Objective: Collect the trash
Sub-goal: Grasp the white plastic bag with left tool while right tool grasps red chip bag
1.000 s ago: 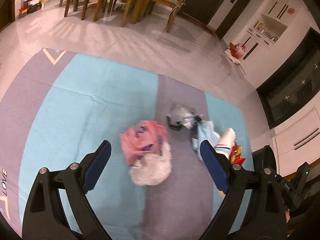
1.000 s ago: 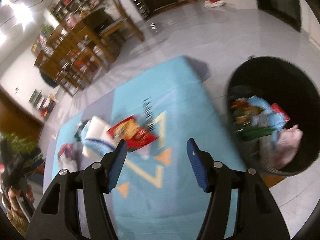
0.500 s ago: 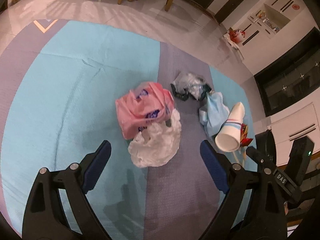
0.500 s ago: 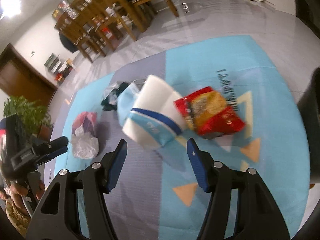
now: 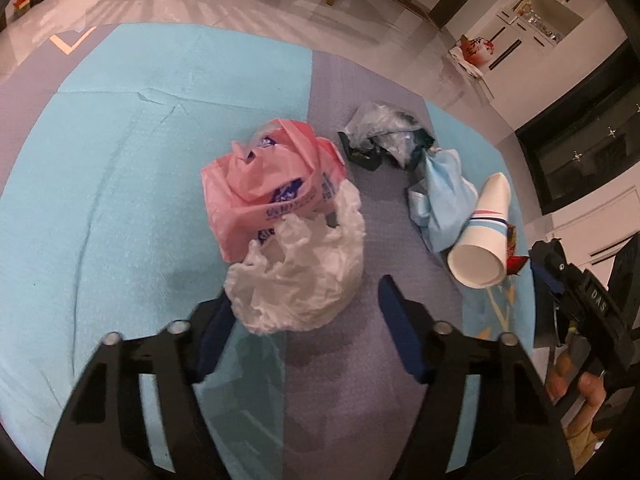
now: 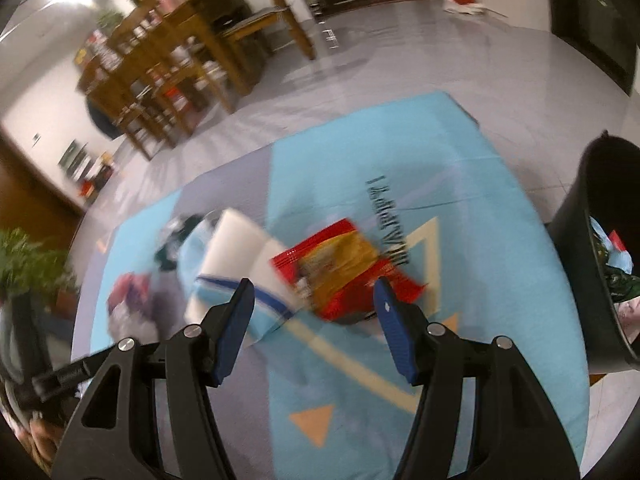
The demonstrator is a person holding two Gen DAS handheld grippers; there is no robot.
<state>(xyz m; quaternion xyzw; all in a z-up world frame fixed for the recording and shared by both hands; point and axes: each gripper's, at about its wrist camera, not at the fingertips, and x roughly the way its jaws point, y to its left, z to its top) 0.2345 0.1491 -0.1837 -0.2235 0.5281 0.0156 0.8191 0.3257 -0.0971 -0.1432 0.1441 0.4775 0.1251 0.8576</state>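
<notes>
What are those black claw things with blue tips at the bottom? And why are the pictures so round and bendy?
A person holds one grabber tool in each hand, each carrying a round-lens camera looking along its jaws. One picture comes from the left gripper, whose jaws are closing around a crumpled white plastic bag. The other comes from the right gripper, jaws apart and empty, over a paper cup and a red snack packet. Everything lies on a blue and grey mat. A pink bag lies there too, and a black bin holds trash.
</notes>
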